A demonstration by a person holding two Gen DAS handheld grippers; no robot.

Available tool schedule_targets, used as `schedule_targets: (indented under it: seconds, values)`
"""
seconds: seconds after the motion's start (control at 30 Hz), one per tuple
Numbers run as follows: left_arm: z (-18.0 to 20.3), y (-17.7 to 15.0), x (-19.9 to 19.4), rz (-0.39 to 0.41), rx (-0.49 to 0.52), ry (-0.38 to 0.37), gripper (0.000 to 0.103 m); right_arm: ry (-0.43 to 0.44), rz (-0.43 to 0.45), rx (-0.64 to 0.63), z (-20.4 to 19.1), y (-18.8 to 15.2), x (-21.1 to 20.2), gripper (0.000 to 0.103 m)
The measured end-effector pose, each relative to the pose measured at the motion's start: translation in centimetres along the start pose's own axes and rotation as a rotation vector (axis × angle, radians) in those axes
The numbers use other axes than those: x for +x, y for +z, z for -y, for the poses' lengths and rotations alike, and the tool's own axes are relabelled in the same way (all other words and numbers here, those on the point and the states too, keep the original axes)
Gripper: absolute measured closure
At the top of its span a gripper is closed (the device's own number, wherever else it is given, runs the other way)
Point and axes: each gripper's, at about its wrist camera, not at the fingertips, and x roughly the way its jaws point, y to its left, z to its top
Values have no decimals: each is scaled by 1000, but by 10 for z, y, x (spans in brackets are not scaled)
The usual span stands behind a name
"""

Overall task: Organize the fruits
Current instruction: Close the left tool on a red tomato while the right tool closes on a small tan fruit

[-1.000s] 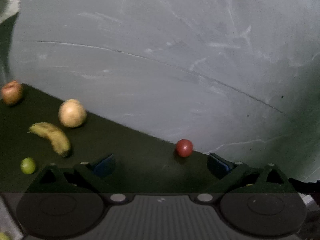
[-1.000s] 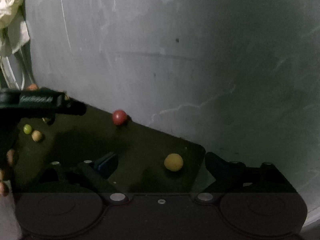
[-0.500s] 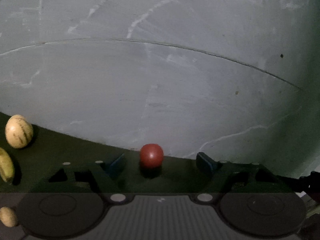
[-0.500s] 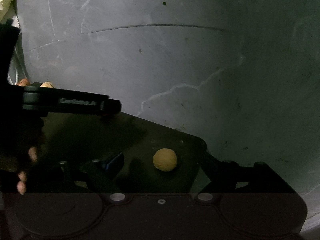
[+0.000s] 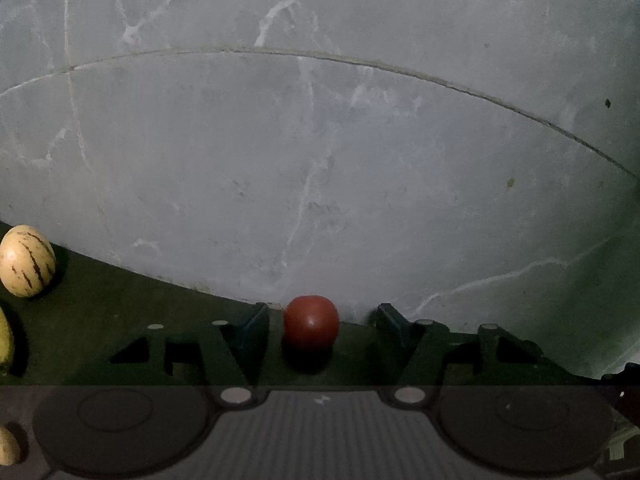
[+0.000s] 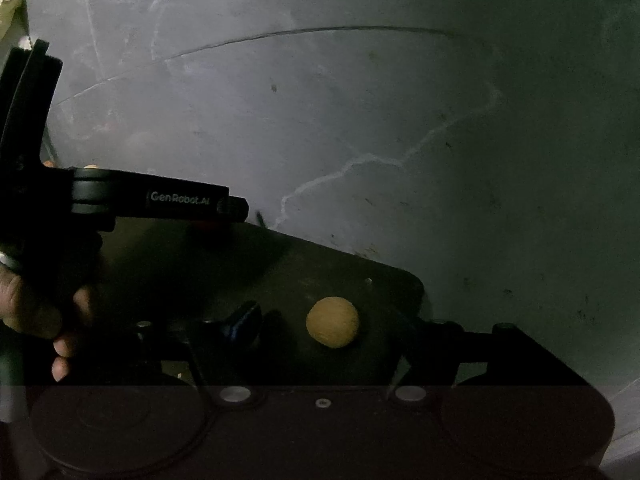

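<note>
Closer than a moment ago, the left gripper (image 5: 318,324) brackets the small round red fruit (image 5: 311,322).
Its fingers are spread, clear of the fruit on the dark green mat (image 5: 120,304); the right gripper (image 6: 328,330), also spread, flanks a round yellow-orange fruit (image 6: 332,322).

The right hand-held gripper (image 6: 332,332) has its jaws spread wide, with a round yellow-orange fruit (image 6: 332,322) lying between them on a dark mat (image 6: 280,264). At left, a hand (image 6: 36,308) grips the other hand-held gripper (image 6: 180,200), marked "GenRobot.AI".
</note>
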Motion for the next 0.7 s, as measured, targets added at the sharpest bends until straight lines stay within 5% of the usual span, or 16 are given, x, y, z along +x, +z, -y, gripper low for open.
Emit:
schedule_targets:
  seconds: [0.43,0.63,0.7]
  values:
    - [8,-1,12,-5,2,14,55,-8,12,-5,0,-1,-2,41]
    - [9,0,9,-5,2,31,65,-22,13,-27,-1,-1,-4,73]
    - [9,1,9,-7,0,31,70,-24,12,-28,-1,-1,-5,74]
